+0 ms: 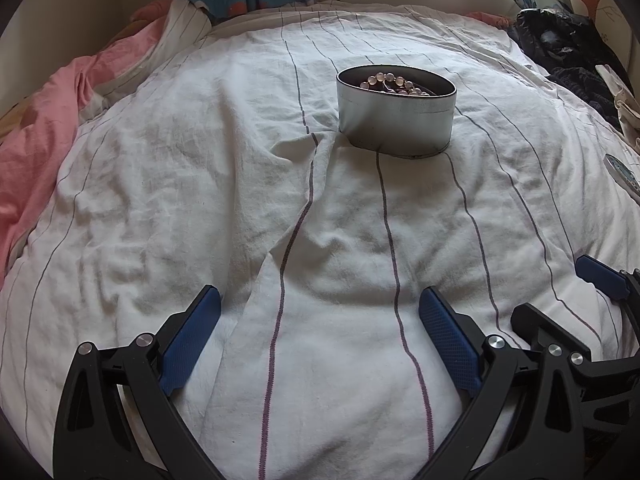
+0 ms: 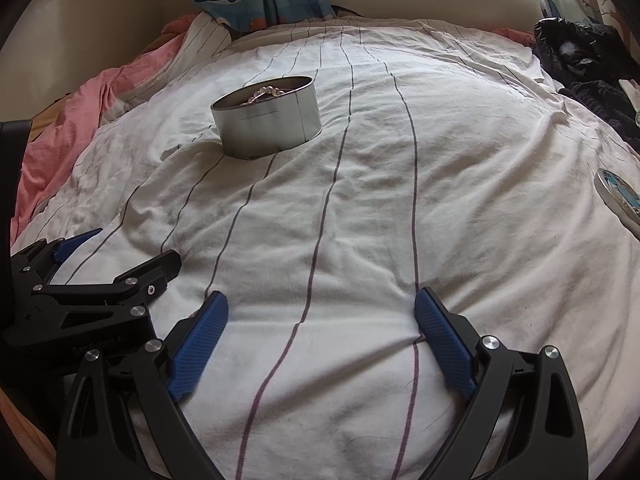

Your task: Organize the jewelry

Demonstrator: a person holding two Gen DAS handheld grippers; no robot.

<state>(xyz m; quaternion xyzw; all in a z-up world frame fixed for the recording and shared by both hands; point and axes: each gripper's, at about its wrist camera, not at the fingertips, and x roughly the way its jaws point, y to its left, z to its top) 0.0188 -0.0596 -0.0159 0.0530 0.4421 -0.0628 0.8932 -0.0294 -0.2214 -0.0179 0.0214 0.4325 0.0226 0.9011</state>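
The left gripper (image 1: pixel 320 336) hangs low over a white striped bedsheet (image 1: pixel 200 200), its jaws spread wide with nothing between the blue pads (image 1: pixel 192 340) but wrinkled cloth. Whether the pads rest on the sheet or hover just above it cannot be told. The right gripper (image 2: pixel 322 344) is likewise opened wide and empty, its own blue pads (image 2: pixel 444 348) set either side of a dark stripe in the fabric. The two tools sit side by side: in the left wrist view the right gripper shows at about 4 o'clock, and in the right wrist view the left gripper shows at about 8 o'clock.

An oval metal tin (image 1: pixel 396 116) stands upright on the sheet with its top open, well apart from both grippers. It lies at roughly 12 o'clock from the left gripper and at about 11 o'clock from the right one. Inside it lies a pale beaded bracelet (image 1: pixel 390 82), the beads rising near the rim; what else is in there cannot be made out.

A flat lid with a blue picture (image 2: pixel 620 196) lies on the sheet at 3 o'clock in the right wrist view. A pink blanket (image 1: pixel 36 128) is bunched at 9 o'clock, and dark clothing (image 2: pixel 576 56) at 2 o'clock.
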